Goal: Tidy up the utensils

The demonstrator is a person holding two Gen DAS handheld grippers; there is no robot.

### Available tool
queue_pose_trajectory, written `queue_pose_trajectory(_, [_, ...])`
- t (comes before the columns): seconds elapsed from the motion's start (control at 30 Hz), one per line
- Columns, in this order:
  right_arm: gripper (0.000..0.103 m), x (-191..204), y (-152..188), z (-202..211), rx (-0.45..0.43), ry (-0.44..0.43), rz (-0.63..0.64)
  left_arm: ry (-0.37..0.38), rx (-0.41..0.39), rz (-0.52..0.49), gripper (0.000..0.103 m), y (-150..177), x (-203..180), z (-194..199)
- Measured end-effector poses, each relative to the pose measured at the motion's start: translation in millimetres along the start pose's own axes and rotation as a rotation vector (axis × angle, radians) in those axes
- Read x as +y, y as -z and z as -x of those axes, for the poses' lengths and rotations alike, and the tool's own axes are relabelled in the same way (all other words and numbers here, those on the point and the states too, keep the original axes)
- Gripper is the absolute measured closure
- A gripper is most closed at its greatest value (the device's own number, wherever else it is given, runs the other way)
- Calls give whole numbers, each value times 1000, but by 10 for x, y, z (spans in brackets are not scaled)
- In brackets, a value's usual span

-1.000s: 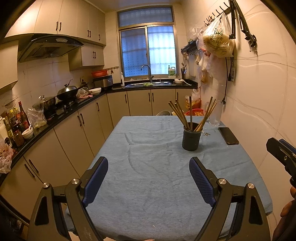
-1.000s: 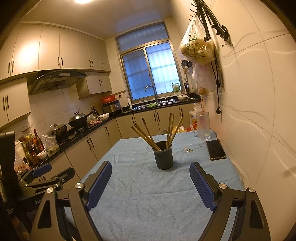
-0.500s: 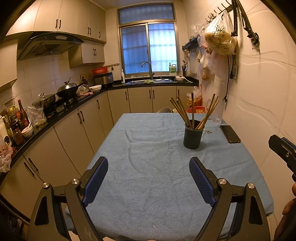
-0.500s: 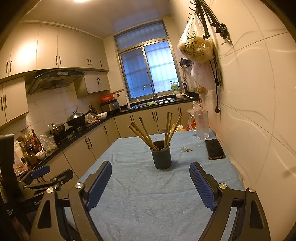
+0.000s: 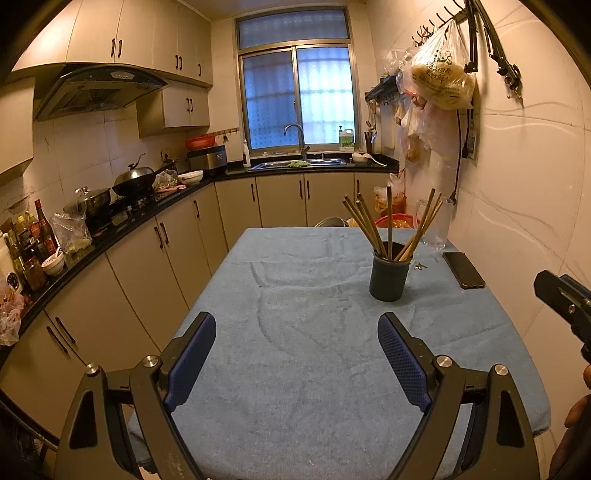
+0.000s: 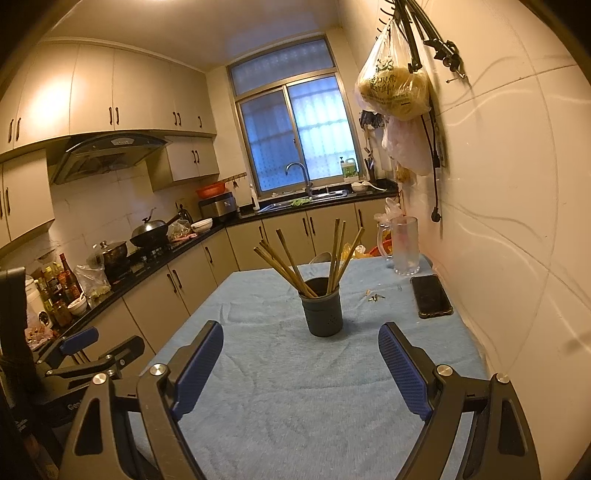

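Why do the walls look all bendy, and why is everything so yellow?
In both wrist views the fisheye lens curves straight lines, so the right wall and cabinets bow toward dark rounded corners. The yellow comes from warm ceiling light, which glares on the upper cabinets in the right wrist view. The window glows bluish and washed out in both. The chopsticks look sharp there.
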State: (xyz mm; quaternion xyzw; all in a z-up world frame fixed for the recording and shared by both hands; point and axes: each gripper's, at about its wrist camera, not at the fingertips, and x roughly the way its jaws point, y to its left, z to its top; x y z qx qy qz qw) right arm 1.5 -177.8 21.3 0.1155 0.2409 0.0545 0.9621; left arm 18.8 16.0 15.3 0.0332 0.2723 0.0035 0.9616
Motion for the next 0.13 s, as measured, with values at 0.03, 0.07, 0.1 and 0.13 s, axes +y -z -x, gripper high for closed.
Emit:
queue_pose_trajectory(0.03, [15, -3, -4, -24, 3, 1, 0, 2, 1, -1, 13, -8, 2, -20])
queue_pose_trajectory(0.07, [15, -11, -10, -51, 6, 2, -1, -1, 2, -6, 13, -14, 2, -46])
queue_pose_trajectory(0.1, [15, -19, -12, -76, 8, 2, -2, -3, 6, -15, 13, -22, -9, -77])
queue_pose_trajectory(0.13, [15, -31, -14, -109, 13, 4, -3, -2, 12, -20, 13, -25, -21, -104])
